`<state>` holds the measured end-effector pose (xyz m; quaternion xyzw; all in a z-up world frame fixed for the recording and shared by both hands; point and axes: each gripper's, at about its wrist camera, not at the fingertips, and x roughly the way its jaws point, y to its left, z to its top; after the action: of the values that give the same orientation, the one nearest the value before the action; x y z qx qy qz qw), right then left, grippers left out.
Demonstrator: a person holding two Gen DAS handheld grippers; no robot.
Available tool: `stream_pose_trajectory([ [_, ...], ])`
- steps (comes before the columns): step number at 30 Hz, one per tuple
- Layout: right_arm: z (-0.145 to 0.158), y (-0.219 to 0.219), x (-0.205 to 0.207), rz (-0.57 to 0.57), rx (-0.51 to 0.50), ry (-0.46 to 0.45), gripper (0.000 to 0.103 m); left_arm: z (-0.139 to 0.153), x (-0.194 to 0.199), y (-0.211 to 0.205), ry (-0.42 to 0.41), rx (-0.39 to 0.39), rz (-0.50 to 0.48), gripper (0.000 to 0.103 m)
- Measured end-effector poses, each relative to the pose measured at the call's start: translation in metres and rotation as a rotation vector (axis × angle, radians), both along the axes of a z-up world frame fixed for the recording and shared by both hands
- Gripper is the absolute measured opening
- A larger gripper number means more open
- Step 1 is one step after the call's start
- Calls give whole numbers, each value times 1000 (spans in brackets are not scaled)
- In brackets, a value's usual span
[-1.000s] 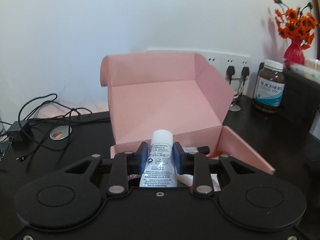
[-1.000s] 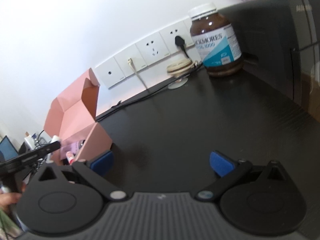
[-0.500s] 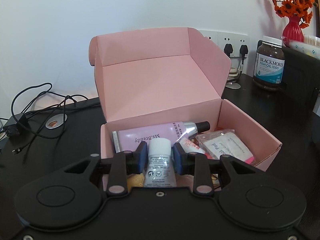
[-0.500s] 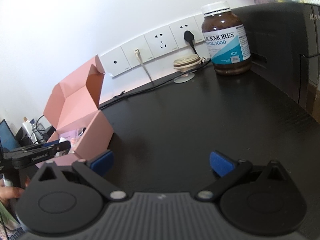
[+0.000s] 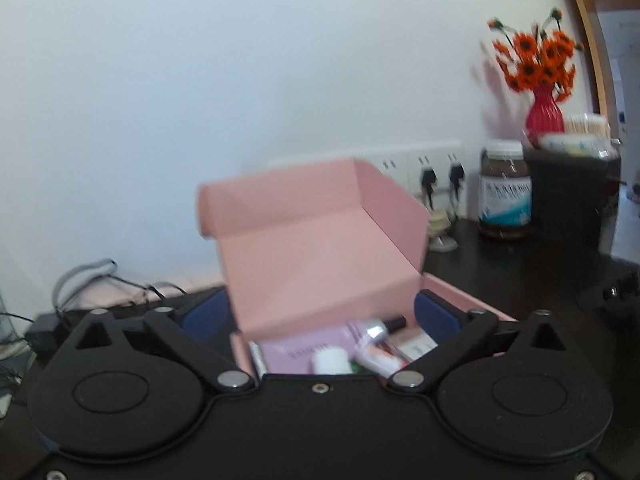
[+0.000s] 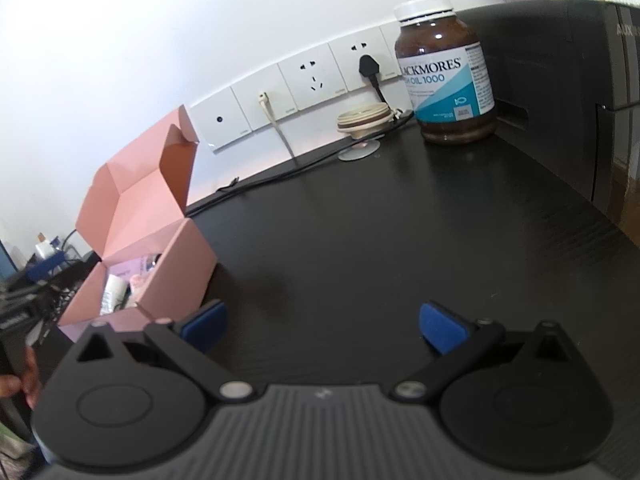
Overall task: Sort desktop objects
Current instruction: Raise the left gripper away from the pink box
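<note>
- Black desk [image 6: 400, 240]; wall sockets [image 6: 316, 78] behind it.
- Pink box [image 5: 320, 256], lid up, at the desk's left part in the right wrist view; lilac tube [image 5: 308, 350] and other small packs inside.
- Brown supplement jar [image 6: 446, 72] upright at the back, well apart from the box.
- Left gripper [image 5: 320, 316]: jaws have just been opening, now spread wide, nothing clamped.
- Right gripper [image 6: 322, 326]: jaws wide, empty, over bare desk.
- White-capped tube [image 5: 331, 361] lies in the box, free of the pads.
</note>
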<state>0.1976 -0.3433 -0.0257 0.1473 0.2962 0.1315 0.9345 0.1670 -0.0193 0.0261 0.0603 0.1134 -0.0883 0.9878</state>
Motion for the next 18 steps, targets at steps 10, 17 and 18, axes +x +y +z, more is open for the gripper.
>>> stream_pose_trajectory([
  [10, 14, 21, 10, -25, -103, 45, 102, -8, 12, 37, 48, -152, 52, 103],
  [17, 43, 71, 16, 45, -12, -155, 102, -13, 21, 48, 118, -271, 66, 103],
  [18, 44, 81, 21, 61, -24, -165, 102, -14, 21, 49, 119, -272, 72, 103],
])
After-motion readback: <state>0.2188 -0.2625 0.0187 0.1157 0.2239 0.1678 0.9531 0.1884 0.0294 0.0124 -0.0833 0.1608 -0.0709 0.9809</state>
